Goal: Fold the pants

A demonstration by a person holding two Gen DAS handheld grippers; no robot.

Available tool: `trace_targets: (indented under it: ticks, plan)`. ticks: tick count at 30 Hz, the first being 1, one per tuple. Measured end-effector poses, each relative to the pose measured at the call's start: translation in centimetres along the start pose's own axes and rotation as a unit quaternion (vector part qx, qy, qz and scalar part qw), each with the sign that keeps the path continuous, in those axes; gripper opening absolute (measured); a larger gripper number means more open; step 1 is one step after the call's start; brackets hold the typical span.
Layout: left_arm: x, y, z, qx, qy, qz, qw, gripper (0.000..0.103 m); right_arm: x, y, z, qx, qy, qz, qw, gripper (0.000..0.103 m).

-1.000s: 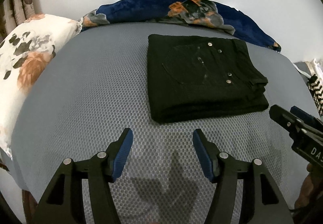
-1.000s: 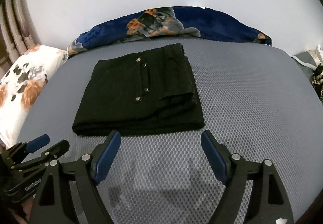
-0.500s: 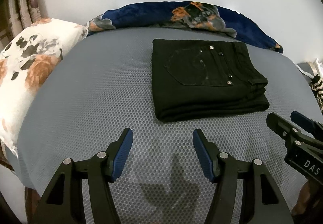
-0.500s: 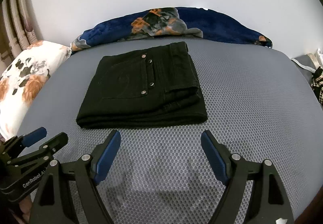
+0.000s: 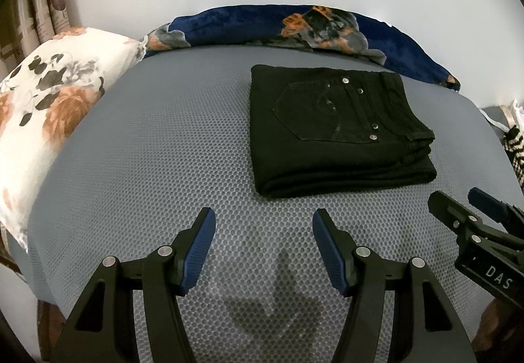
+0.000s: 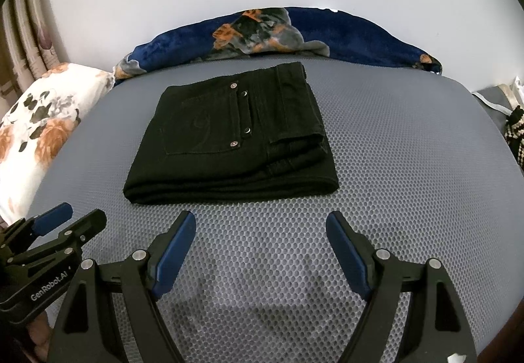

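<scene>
Floral pillow [image 5: 49, 107]: we find it at the left edge of the bed [image 5: 157, 166], partly overhanging that edge.
Left gripper [image 5: 263, 222]: we see its jaws apart with nothing between them, above the grey honeycomb cover at the near edge of the bed, clear of the pants.
Pants [image 5: 334, 130]: we see black pants folded into a compact rectangular stack, back pocket and rivets facing up, lying flat toward the far edge of the bed, right of its middle in the left wrist view.
Blue blanket [image 5: 294, 25]: we see it bunched along the far edge, against the wall.
Right gripper [image 6: 262, 220]: we see its jaws spread wide and empty, near the bed's near edge, apart from the pants.
</scene>
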State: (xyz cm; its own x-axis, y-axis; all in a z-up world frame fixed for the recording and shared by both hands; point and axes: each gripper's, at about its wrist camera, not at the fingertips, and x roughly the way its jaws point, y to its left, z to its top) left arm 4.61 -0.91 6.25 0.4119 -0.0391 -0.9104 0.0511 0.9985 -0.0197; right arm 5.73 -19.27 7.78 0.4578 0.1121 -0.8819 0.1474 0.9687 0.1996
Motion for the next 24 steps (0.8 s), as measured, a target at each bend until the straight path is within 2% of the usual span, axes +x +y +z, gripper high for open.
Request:
trace_targets:
  ticks: [24]
  plan:
    - [0.28, 0.73, 0.07, -0.011, 0.005, -0.022, 0.9997, 0.062, 0.22, 0.67, 0.17, -0.011, 0.006, -0.012, 1.000, 0.080]
